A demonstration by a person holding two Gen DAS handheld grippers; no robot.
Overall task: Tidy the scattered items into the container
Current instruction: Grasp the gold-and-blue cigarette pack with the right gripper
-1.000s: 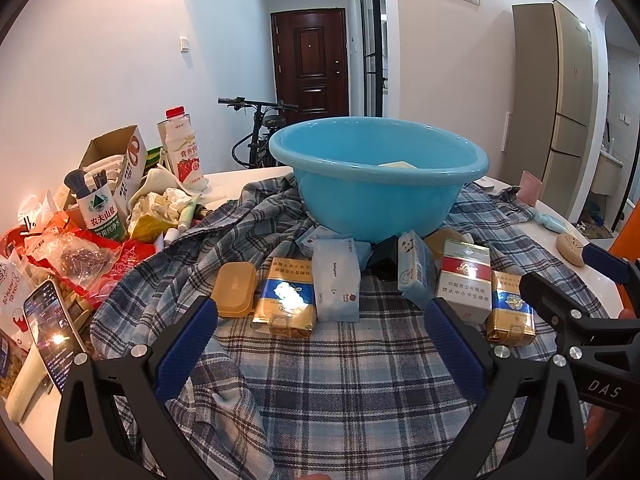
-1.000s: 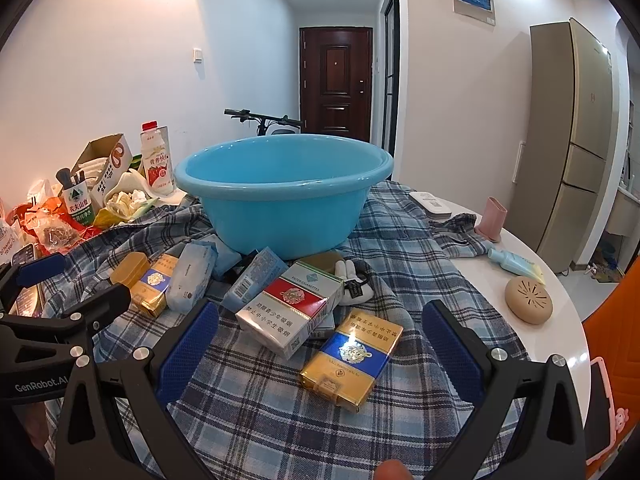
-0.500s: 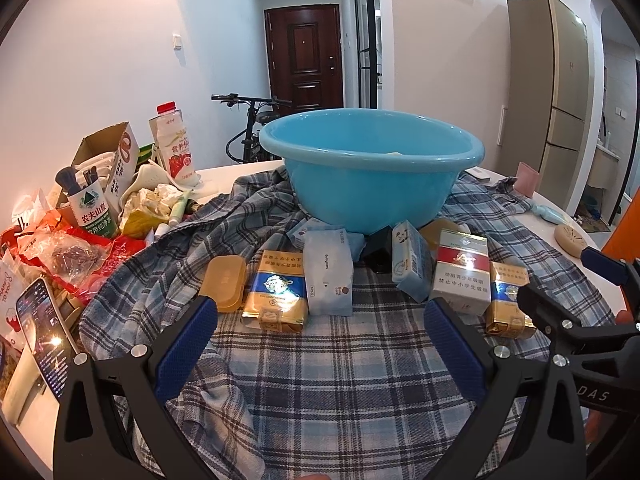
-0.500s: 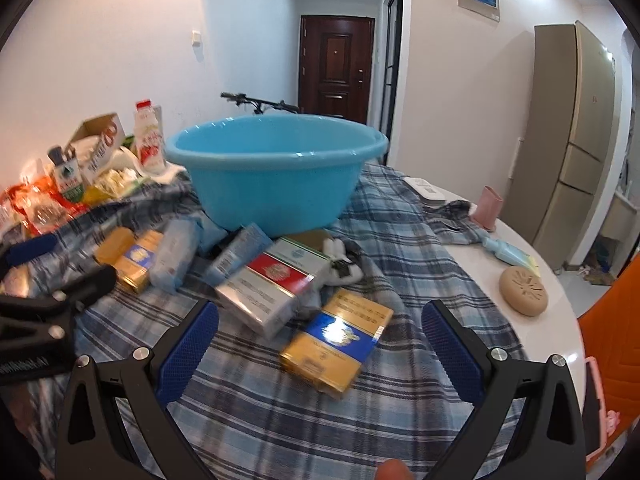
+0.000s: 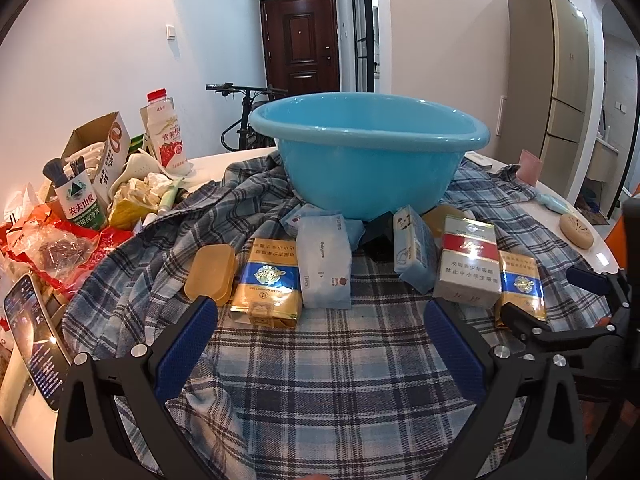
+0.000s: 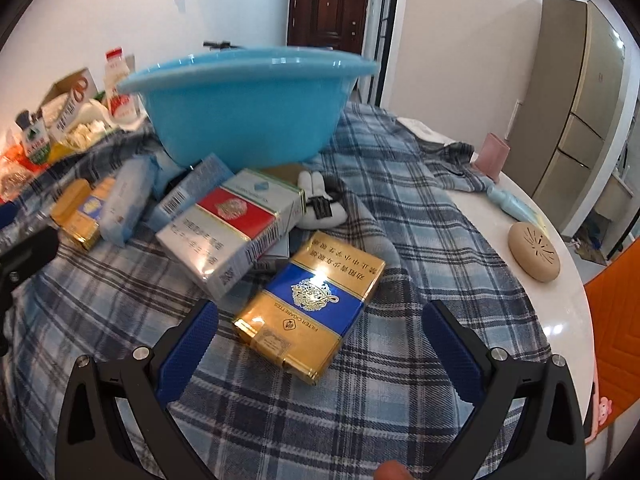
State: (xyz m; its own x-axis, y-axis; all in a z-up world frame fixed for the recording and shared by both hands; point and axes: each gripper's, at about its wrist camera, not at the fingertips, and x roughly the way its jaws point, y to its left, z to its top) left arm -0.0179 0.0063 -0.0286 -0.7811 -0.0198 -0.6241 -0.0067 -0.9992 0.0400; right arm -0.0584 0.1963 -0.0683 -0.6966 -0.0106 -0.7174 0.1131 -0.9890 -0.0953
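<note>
The right gripper (image 6: 320,340) has been brought nearer the gold-and-blue carton (image 6: 310,306), jaws spread wide. The left gripper (image 5: 320,340) is held spread too, the blue basin (image 5: 368,152) at 12 o'clock.

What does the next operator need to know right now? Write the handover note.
Left gripper: open, empty, low over the plaid cloth in front of the item row.
Right gripper: open, empty, its fingers either side of the near end of the gold-and-blue pack, not closed on it.
Blue basin stands on the cloth behind the items; its inside is not visible from here.
Still out on the cloth: second gold-and-blue pack, orange case, tissue pack, light blue carton, red-and-white pack.
Done: nothing visibly.
Left: grip the pack at the right gripper, drop it in the basin, then the rest.
</note>
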